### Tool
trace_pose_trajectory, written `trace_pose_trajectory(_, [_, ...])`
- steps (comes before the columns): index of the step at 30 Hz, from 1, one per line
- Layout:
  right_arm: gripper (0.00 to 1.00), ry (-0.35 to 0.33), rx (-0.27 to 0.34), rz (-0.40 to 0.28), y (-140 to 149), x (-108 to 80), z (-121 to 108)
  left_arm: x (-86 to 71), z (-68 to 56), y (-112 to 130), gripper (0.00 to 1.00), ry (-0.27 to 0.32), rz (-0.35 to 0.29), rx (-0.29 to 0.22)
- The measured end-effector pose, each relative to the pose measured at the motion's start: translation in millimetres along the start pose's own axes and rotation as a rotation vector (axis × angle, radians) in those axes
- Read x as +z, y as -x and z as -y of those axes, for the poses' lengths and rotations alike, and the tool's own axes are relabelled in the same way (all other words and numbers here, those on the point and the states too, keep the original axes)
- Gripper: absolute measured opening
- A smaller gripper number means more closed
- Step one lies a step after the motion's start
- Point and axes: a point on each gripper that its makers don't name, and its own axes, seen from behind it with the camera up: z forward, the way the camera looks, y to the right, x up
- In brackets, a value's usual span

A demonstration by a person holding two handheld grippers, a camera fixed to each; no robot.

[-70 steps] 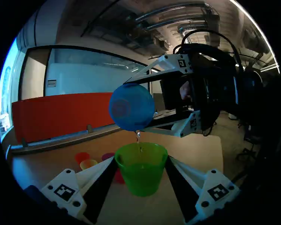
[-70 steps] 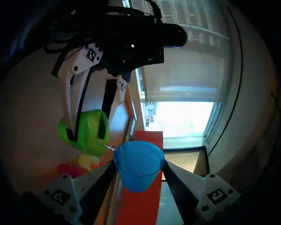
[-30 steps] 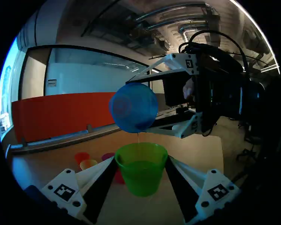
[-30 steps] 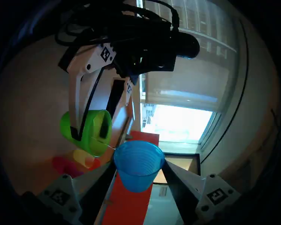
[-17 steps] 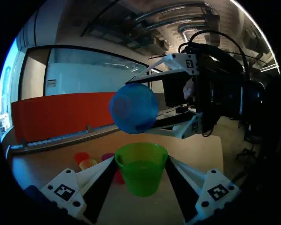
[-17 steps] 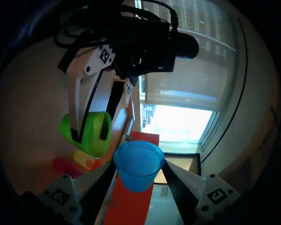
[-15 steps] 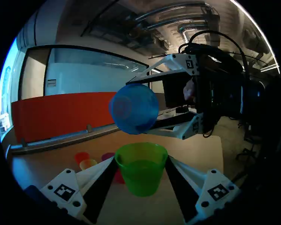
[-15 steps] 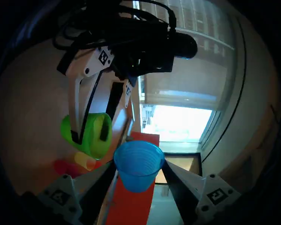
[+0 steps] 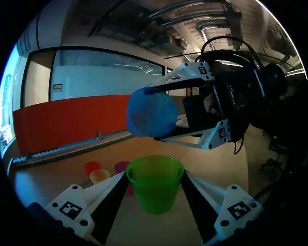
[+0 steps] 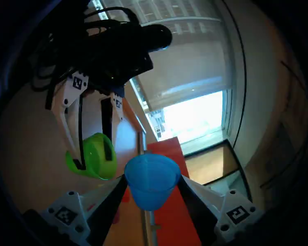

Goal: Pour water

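The blue cup (image 9: 151, 111) has swung away from the green cup (image 9: 155, 192). Our right gripper (image 10: 152, 180) clamps the blue, left gripper (image 9: 154, 177) the green; we level slowly, minding drips.

Left gripper view: camera sits just behind the left gripper (image 9: 154, 175), roughly level, facing across the table (image 9: 219, 164) toward the orange wall (image 9: 67, 123). The green cup (image 9: 155, 184) is very near the lens.

Right gripper view: camera sits behind the right gripper (image 10: 152, 179), heavily rolled (table stands up the left side). The blue cup (image 10: 151, 186) is very near the lens.

Shared: both cups, table, orange wall. Each view sees the other gripper side-on.
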Motion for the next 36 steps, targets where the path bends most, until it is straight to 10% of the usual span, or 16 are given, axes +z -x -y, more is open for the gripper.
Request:
trace_pose_trajectory(23, [0.90, -0.139, 0.894, 0.135, 58.2, -3.0, 73.9, 12.6, 28.1, 30.1, 0.87, -0.032, 0.083, 0.001])
trace_pose_trajectory(36, [0.91, -0.316, 1.070, 0.208, 71.4, -7.5, 119.9, 24.1, 43.7, 50.3, 0.87, -0.039, 0.135, -0.003])
